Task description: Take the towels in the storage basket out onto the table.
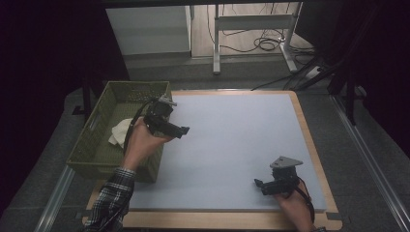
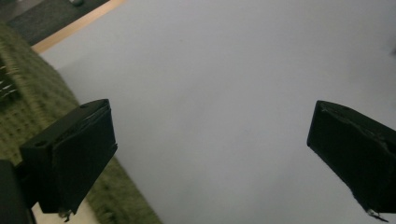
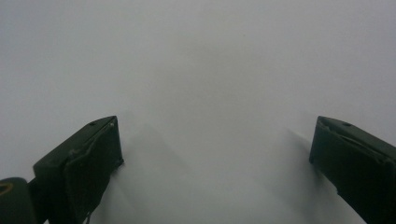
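A green woven basket (image 1: 104,159) stands at the table's left edge, with a crumpled white cloth (image 1: 120,131) inside it. My left gripper (image 1: 184,130) hovers just past the basket's right rim, over the grey mat (image 1: 232,140), pointing right. Its jaws stand wide apart with nothing between them; in the left gripper view (image 2: 210,163) the basket's rim (image 2: 42,100) lies at the left. My right gripper (image 1: 259,184) rests low on the mat near the front right, pointing left, open and empty, and in the right gripper view (image 3: 215,168) its jaws frame bare mat.
The mat covers a wooden tabletop (image 1: 309,140). Beyond the table's far edge stand a white cabinet (image 1: 150,29) and a desk frame (image 1: 251,24) with cables on the floor. Dark curtains flank both sides.
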A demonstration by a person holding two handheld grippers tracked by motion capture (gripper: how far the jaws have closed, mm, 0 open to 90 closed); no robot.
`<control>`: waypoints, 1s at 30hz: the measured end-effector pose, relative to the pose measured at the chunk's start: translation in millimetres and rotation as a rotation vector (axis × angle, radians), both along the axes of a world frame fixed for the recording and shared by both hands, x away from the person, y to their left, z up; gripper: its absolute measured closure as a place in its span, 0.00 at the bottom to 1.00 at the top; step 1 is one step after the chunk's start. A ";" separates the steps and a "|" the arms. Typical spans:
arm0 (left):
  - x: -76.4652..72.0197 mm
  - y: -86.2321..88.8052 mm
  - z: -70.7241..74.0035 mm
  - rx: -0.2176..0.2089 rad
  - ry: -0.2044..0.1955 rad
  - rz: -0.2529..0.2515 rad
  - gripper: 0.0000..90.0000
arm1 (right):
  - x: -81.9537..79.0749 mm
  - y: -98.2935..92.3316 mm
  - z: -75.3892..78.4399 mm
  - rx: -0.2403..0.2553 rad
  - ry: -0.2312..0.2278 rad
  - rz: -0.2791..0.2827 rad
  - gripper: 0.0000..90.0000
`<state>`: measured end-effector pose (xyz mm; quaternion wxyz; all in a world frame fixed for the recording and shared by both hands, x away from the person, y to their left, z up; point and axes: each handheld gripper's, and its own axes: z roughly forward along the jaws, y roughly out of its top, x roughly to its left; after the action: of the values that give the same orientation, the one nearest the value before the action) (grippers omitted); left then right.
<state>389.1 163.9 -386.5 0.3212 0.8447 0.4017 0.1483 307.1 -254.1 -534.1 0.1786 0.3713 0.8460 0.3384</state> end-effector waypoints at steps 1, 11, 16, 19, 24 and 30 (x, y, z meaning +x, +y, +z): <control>1.5 4.0 0.7 0.002 -0.001 0.005 0.02 | 0.0 0.0 0.0 0.000 0.000 0.000 0.02; 13.4 46.4 1.3 0.013 -0.015 0.089 0.02 | 0.0 0.0 0.0 0.000 0.001 0.000 0.02; 17.4 65.9 0.9 0.001 -0.021 0.124 0.02 | 0.0 0.0 0.0 0.000 0.000 0.000 0.02; 19.9 79.2 -0.1 0.009 -0.029 0.145 0.02 | 0.0 -0.1 0.0 0.000 0.001 0.000 0.02; 26.2 99.8 -9.7 -0.009 -0.015 0.178 0.02 | 0.2 -0.2 0.0 -0.001 0.000 0.001 0.02; 35.3 113.8 -28.0 0.016 0.024 0.207 0.01 | 0.1 -0.2 -0.1 -0.001 -0.001 0.001 0.02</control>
<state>424.5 277.8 -414.5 0.2924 0.8030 0.4894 0.1738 307.3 -254.3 -534.2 0.1788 0.3707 0.8463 0.3382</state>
